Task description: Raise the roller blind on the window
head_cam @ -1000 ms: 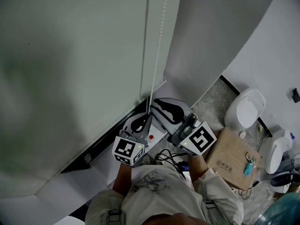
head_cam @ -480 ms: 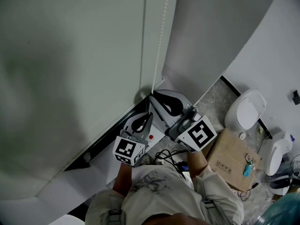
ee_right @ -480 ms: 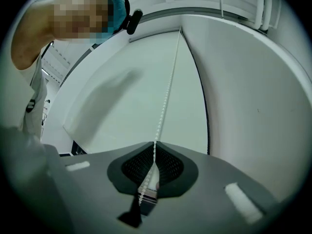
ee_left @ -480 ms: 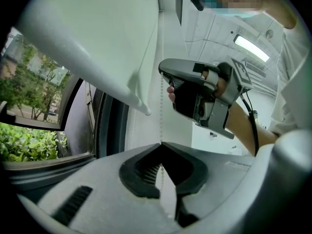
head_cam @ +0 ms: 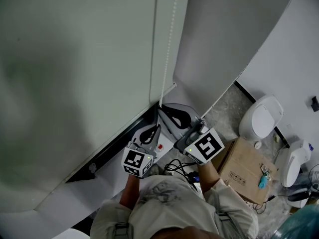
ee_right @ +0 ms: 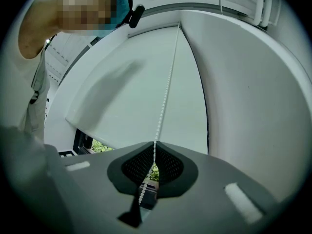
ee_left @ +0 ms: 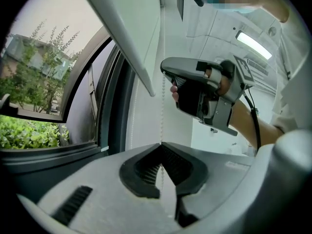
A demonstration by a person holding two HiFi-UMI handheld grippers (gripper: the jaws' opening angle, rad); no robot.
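Left gripper [ee_left: 161,143]: jaws pinched shut on the bead chain [ee_left: 162,106], pointing level at the window frame [ee_left: 105,106]. Right gripper [ee_right: 155,143]: also clamped on the chain, just above the left one, nose tipped slightly up. Both forearms [head_cam: 130,189] reach toward the chain, close together. Roller blind [head_cam: 75,59] hangs just left of the chain, mostly down. Greenery [ee_left: 24,130] shows under its bottom edge.

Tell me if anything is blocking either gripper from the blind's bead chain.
Nothing visible is in the way. The left gripper and the right gripper are each shut on the bead chain, with nothing else between their jaws.
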